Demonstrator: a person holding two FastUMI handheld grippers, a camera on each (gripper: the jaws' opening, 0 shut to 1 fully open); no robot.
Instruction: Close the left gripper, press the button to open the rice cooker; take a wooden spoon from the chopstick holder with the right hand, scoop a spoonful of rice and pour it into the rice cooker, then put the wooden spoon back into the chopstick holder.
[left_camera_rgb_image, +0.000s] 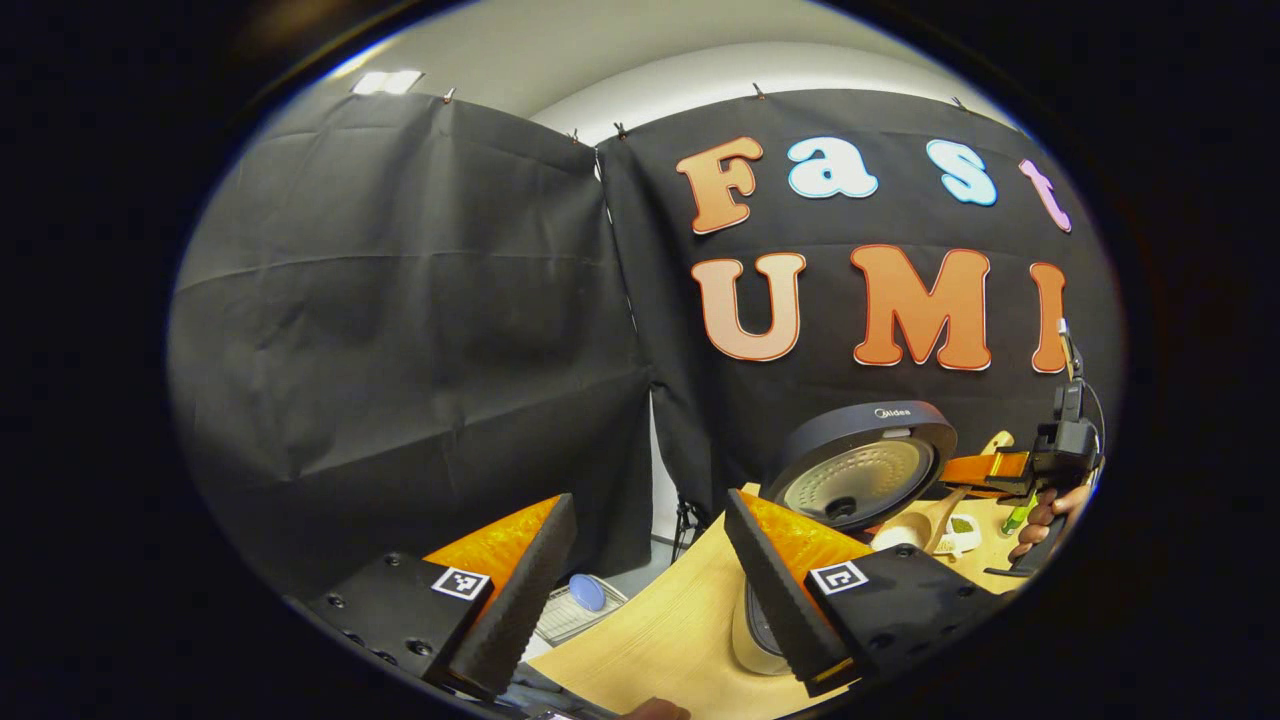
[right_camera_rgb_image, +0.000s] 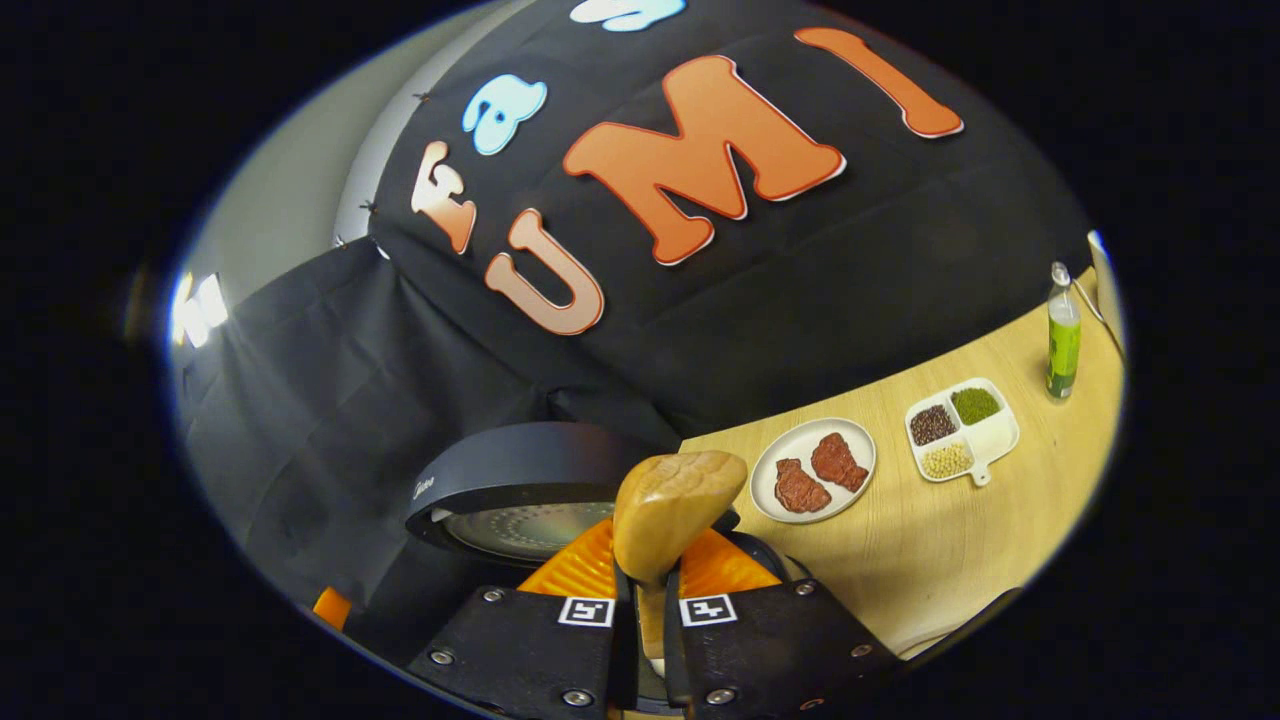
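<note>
The right gripper's fingers (right_camera_rgb_image: 603, 575) clamp the wooden spoon (right_camera_rgb_image: 672, 512) — its bowl raised just before the rice cooker (right_camera_rgb_image: 520, 480), whose lid stands open. The left gripper (left_camera_rgb_image: 650, 590) hangs spread wide — holding nothing — above the table (left_camera_rgb_image: 660, 630).

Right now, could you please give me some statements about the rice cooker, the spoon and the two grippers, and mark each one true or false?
1. The rice cooker lid is open. True.
2. The right gripper is open and holds nothing. False: it is shut on the wooden spoon, whose handle sits between its fingers.
3. The left gripper is open. True: its fingers stand wide apart with nothing between them.
4. The round plate carries three green pieces. False: it carries two reddish-brown pieces.
5. A green bottle stands upright on the table. True.
</note>
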